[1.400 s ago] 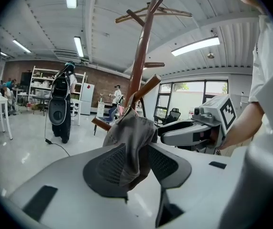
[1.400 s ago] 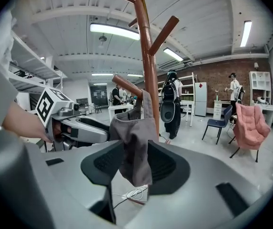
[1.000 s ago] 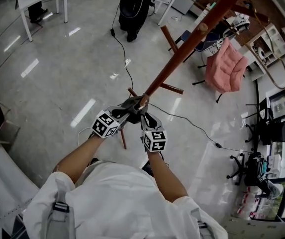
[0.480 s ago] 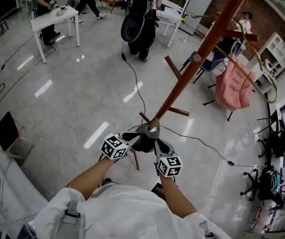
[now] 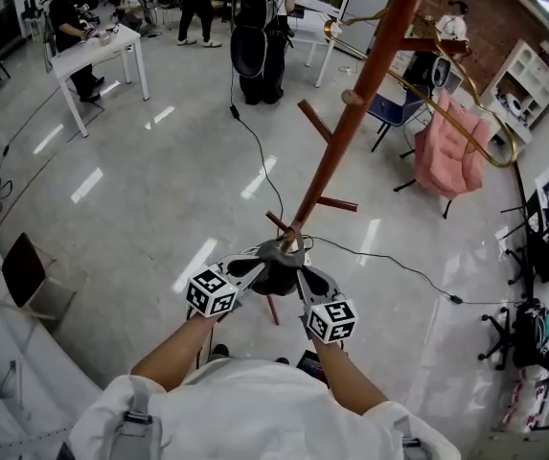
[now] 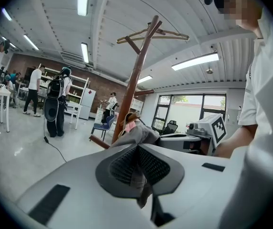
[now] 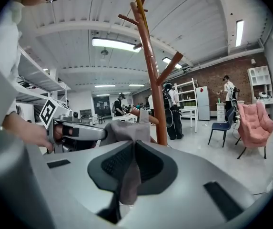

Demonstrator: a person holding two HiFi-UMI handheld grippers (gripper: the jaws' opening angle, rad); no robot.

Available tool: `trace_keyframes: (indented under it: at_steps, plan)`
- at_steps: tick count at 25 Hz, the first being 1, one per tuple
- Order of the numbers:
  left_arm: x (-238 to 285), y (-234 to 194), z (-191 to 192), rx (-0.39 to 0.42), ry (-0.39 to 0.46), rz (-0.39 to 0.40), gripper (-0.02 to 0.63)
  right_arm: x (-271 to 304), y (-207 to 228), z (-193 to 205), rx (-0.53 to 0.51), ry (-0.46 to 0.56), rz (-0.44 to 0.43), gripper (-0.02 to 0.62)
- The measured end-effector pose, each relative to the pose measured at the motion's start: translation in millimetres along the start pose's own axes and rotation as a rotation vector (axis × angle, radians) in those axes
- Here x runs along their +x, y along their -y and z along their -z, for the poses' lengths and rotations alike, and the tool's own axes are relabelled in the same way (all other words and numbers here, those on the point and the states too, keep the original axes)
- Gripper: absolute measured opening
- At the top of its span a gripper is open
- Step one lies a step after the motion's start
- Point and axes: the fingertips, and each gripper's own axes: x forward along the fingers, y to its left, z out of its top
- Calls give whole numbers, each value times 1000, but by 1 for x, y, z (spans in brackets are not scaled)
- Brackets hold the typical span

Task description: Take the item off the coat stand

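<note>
A grey cloth hangs on a low peg of the red-brown wooden coat stand, just in front of me. My left gripper is shut on the cloth from the left. The right gripper bites it from the right, its jaws closing with the fabric pinched between them. In the left gripper view the cloth runs from the pads up toward the stand. The right gripper view shows the same fabric squeezed in the jaws beside the pole. A wire hanger rests on the stand's top.
The stand's wooden feet spread on the glossy floor, and a black cable trails past them. A pink armchair sits to the right, a white table with people at the back left, and a dark chair at the left.
Both grippers have shut on the grey cloth. The head view has tilted up, showing more of the room; the grippers stay at the stand's low peg.
</note>
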Motion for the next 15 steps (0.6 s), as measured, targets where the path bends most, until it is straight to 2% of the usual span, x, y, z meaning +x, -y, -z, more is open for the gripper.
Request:
trace_keyframes:
  at_steps: [15]
  plan:
    - [-31, 37, -4, -25, 62, -35, 20, -37, -30, -7, 3, 51, -56, 35]
